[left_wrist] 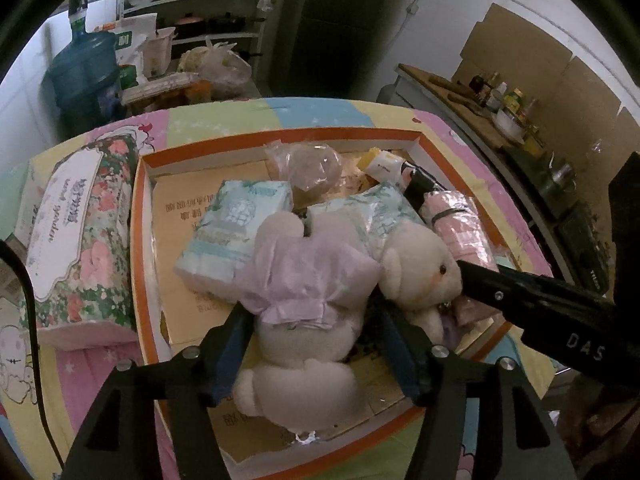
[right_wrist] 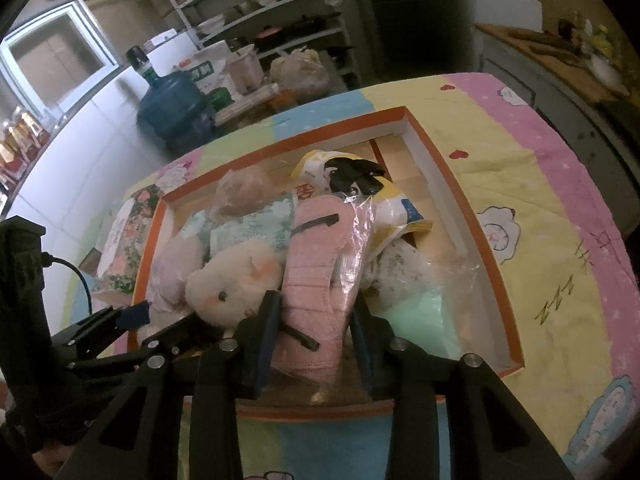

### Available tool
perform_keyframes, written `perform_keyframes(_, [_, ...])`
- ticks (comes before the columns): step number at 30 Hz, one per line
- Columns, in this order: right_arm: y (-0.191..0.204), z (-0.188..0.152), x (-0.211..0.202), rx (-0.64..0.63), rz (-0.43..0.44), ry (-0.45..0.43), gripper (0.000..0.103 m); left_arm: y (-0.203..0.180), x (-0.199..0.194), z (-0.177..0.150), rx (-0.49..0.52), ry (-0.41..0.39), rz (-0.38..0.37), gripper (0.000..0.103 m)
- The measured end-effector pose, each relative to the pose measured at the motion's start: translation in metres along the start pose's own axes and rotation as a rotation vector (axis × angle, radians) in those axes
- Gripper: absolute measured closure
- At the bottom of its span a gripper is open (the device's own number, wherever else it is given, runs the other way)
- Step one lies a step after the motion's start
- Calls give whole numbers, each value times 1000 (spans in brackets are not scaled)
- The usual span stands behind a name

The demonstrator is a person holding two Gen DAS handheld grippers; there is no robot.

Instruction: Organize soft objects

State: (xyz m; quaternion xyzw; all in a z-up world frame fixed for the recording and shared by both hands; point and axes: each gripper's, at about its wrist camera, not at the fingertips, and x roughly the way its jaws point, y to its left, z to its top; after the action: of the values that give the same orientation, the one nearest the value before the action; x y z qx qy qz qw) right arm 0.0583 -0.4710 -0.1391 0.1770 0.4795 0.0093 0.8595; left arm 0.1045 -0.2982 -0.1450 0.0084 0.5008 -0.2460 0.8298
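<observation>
A cream plush bunny (left_wrist: 304, 292) in a lilac dress lies in an orange-rimmed cardboard box (left_wrist: 138, 240). My left gripper (left_wrist: 312, 312) stands open with a finger on each side of the bunny's body, and a gap shows at the right pad. In the right wrist view the bunny's head (right_wrist: 236, 280) lies left of a pink quilted pack in clear plastic (right_wrist: 316, 248). My right gripper (right_wrist: 316, 300) is shut on that pack's near end, low inside the box (right_wrist: 472, 216). Two teal tissue packs (left_wrist: 236, 232) lie behind the bunny.
The box also holds a bagged round thing (left_wrist: 312, 164), a yellow-white bag (right_wrist: 384, 200) and a floral and green bundle (right_wrist: 408, 280). A floral tissue pack (left_wrist: 84, 240) lies left of the box on the pastel cloth (right_wrist: 540, 200). Behind stand a water jug (left_wrist: 84, 68) and shelves (left_wrist: 208, 0).
</observation>
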Motion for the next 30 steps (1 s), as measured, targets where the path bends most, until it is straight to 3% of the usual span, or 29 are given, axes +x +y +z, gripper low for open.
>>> perform_keyframes(3, [0,0,0,3,-7,0,64,2,-4,-1,-7,-13,-6,31])
perform_keyframes(10, [1,0,-5,2,-25,-6,48,8,-18,-1,-13,-49,-11,30])
perform_keyframes(14, [3,0,-10,1,-34,-20,46,11,-28,-1,-10,-71,-17,30])
perform_keyframes(17, [5,-1,-14,2,-35,-28,40,13,-37,-2,-9,-94,-30,23])
perform_keyframes(20, [8,-3,-18,9,-41,-38,40,14,-45,-2,-8,-116,-40,16])
perform_keyframes(30, [23,-12,-39,22,-65,-85,40,21,-78,-6,9,-178,-60,15])
